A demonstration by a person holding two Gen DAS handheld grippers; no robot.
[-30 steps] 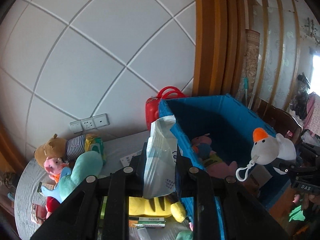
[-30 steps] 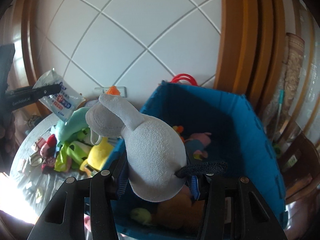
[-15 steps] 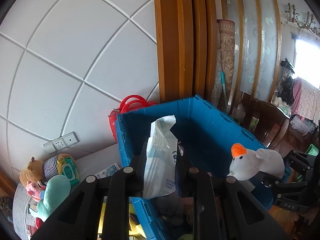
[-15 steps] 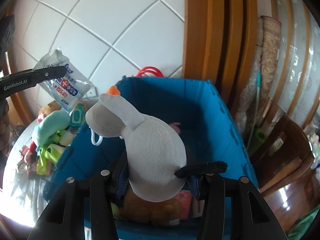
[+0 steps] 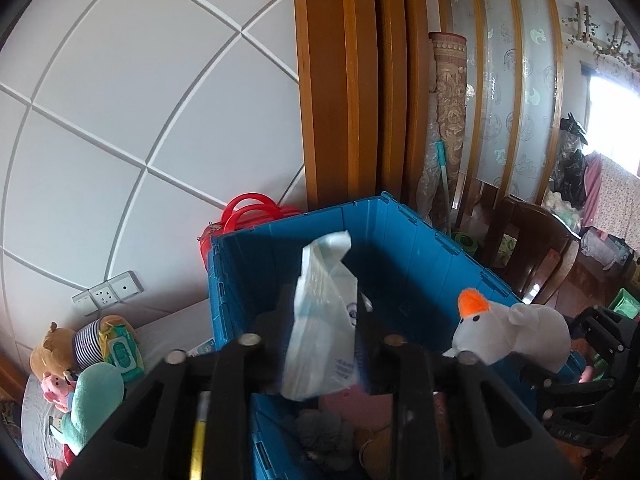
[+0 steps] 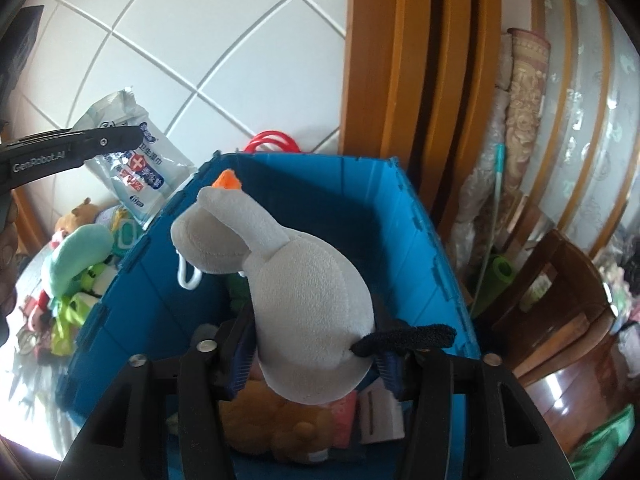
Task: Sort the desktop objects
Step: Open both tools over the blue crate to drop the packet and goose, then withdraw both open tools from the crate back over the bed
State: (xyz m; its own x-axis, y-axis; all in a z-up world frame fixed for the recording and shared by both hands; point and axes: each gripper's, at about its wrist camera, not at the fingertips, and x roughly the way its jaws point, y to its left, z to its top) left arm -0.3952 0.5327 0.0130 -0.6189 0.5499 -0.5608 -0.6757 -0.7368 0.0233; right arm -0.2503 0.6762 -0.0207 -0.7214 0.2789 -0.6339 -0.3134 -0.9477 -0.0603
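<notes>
Left tongs point(image 5: 324, 344) gripping a wet-wipes packet point(image 5: 322, 320), right tongs point(image 6: 316, 344) clamping a plush goose point(image 6: 304, 300), both above the blue crate point(image 6: 420, 240), toys on table point(image 5: 36, 412) alongside

Ahead of your left claw and to its left rises a white wall point(image 5: 120, 120) of diagonal tiles with sockets point(image 5: 108, 294) low down, while to its right stand orange wooden posts point(image 5: 344, 92), frosted glass panels point(image 5: 504, 92), a dark wooden chair point(image 5: 532, 248) and a bright window point(image 5: 612, 120).

"GenRobot.AI" on left claw point(image 6: 72, 152); wipes pack point(image 6: 136, 172) print seemingly Chinese, unreadable
</notes>
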